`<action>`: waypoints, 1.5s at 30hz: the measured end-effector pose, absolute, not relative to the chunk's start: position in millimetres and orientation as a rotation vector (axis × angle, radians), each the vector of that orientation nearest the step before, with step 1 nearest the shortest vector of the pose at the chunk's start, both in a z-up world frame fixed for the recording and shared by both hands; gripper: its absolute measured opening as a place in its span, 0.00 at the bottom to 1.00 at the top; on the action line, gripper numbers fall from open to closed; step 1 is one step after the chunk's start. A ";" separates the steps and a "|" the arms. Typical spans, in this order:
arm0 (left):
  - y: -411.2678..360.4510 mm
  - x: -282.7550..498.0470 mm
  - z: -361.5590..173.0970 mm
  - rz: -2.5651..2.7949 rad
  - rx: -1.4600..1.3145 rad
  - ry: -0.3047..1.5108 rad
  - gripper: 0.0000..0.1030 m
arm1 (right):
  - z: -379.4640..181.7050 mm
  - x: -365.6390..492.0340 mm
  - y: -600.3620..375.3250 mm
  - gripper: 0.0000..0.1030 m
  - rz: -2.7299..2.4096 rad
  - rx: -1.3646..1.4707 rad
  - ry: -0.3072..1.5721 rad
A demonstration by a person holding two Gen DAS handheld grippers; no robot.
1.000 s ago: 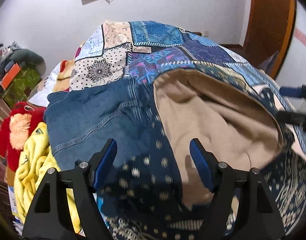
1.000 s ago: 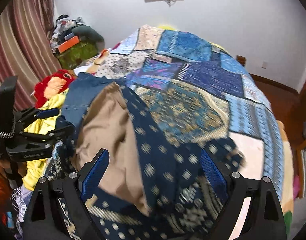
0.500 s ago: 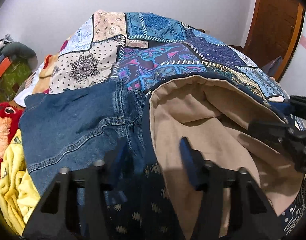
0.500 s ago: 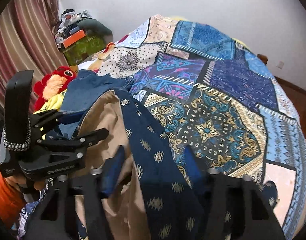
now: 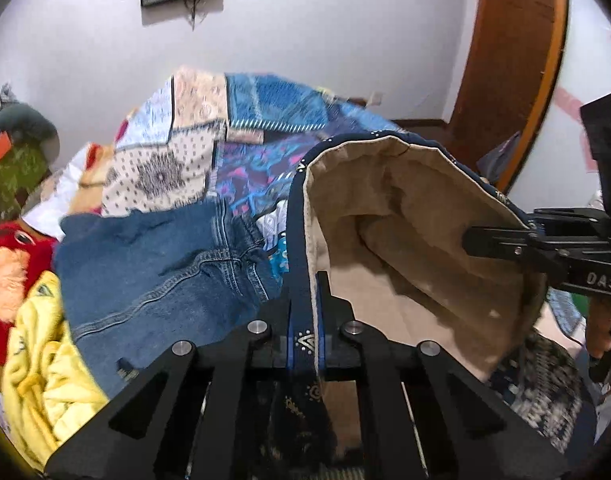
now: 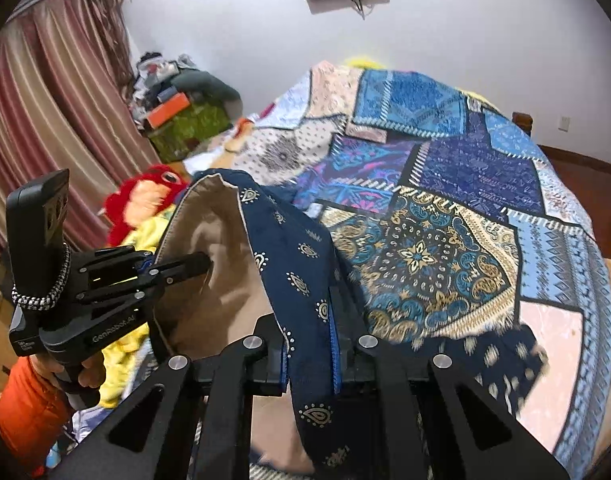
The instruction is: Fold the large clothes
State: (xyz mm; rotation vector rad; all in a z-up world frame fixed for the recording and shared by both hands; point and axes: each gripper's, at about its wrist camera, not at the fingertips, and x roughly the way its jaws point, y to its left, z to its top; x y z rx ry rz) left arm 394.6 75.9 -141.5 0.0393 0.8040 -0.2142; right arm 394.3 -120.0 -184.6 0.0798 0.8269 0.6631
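A large navy patterned garment with a beige lining (image 5: 405,248) hangs lifted between my two grippers above the patchwork bed (image 6: 465,184). My left gripper (image 5: 305,312) is shut on its navy edge band. My right gripper (image 6: 309,320) is shut on another part of the same navy edge (image 6: 289,248). Each gripper shows in the other's view: the right one (image 5: 545,248) at the far right, the left one (image 6: 117,280) at the left. The garment's lower part (image 6: 501,356) trails on the bed.
Blue jeans (image 5: 153,272), a yellow garment (image 5: 37,352) and a red plush toy (image 5: 9,252) lie piled at the bed's left side. Striped curtains (image 6: 45,120) and a cluttered green box (image 6: 185,124) stand at the left. A wooden door (image 5: 509,60) is at the right.
Both grippers went from open above the garment to shut on its navy edge. They have lifted it, so the beige lining now hangs open between them.
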 end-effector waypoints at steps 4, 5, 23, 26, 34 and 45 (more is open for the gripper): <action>69.2 351.7 -115.7 -0.232 0.065 0.767 0.07 | -163.2 350.4 -130.8 0.12 0.682 0.065 0.804; 68.6 343.3 -112.1 -0.234 0.068 0.761 0.07 | -160.2 341.3 -133.2 0.12 0.685 0.060 0.801; 61.6 212.6 -160.1 -0.326 0.062 0.937 0.08 | -214.7 207.0 -168.7 0.12 0.700 0.010 0.957; 64.7 198.2 -173.6 -0.325 0.064 0.976 0.11 | -222.0 193.3 -176.7 0.12 0.675 -0.016 0.971; 92.9 181.1 -187.6 -0.204 0.103 1.017 0.11 | -223.2 185.5 -213.1 0.12 0.614 0.037 1.026; 128.2 214.4 -166.8 -0.071 0.057 0.920 0.56 | -194.3 196.5 -236.7 0.12 0.593 -0.030 0.985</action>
